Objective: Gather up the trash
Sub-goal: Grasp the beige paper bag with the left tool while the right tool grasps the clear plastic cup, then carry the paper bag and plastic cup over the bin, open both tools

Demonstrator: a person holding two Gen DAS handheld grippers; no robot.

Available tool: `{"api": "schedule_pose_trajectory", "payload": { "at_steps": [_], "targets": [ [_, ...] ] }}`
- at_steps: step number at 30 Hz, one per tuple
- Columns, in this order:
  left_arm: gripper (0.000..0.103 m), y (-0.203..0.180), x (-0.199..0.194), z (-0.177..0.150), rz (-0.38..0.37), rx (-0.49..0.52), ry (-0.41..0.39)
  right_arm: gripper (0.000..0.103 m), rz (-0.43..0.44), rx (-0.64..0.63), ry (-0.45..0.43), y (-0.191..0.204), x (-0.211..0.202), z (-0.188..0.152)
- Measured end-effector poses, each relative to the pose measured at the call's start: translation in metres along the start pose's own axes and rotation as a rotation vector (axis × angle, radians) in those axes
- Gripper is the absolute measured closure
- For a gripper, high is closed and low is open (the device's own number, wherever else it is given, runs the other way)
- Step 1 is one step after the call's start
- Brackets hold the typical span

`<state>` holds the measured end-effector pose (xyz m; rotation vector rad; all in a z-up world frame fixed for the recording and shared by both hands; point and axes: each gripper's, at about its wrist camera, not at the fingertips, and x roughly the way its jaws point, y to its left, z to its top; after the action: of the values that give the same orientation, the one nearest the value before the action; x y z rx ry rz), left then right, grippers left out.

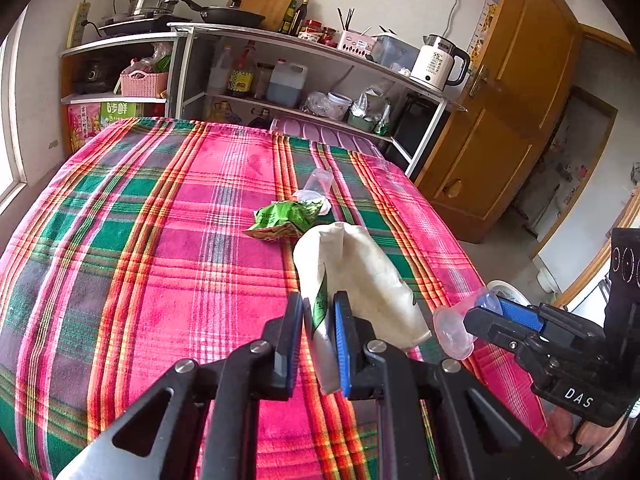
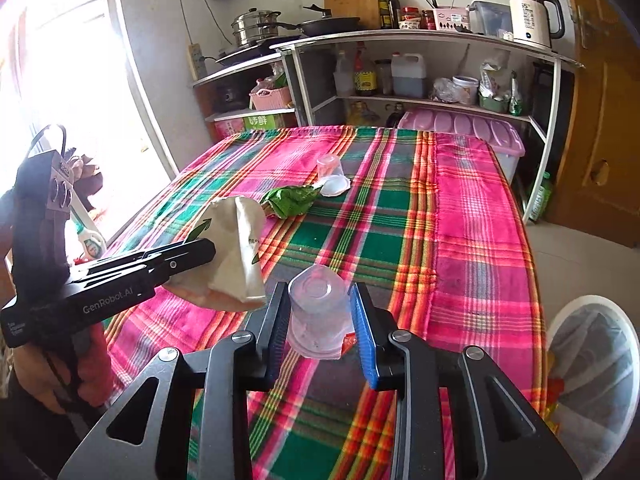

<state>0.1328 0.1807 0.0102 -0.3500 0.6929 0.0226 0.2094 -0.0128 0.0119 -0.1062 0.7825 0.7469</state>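
Note:
My left gripper (image 1: 318, 320) is shut on a crumpled white paper cup (image 1: 356, 276) with green print, held above the plaid tablecloth (image 1: 160, 240). From the right wrist view the same paper cup (image 2: 234, 248) sticks out past the left gripper's fingers (image 2: 192, 254). My right gripper (image 2: 320, 312) is shut on a clear plastic cup (image 2: 318, 312), bottom facing away; this clear cup (image 1: 454, 330) also shows at the right of the left wrist view. A green wrapper (image 1: 286, 218) (image 2: 290, 200), another clear cup (image 2: 329, 166) and a white lid (image 2: 335, 185) lie mid-table.
A white bin with a clear liner (image 2: 596, 384) stands on the floor right of the table. Behind the table are shelves (image 2: 420, 100) with bottles, a kettle (image 2: 530, 14), pans and a pink crate (image 2: 464, 128). A wooden door (image 1: 500, 112) is at the right.

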Motion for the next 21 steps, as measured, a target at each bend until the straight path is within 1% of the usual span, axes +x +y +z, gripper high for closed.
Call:
{"api": "schedule_pose_trajectory", "payload": {
  "at_steps": [11, 21],
  "targets": [
    [0.087, -0.063, -0.012, -0.012, -0.07, 0.08, -0.005, 0.071, -0.073, 0.082, -0.055, -0.035, -0.053, -0.021],
    [0.087, -0.116, -0.009, -0.019, -0.13, 0.143, 0.012, 0.071, -0.136, 0.159, -0.096, -0.074, -0.092, -0.04]
  ]
}}
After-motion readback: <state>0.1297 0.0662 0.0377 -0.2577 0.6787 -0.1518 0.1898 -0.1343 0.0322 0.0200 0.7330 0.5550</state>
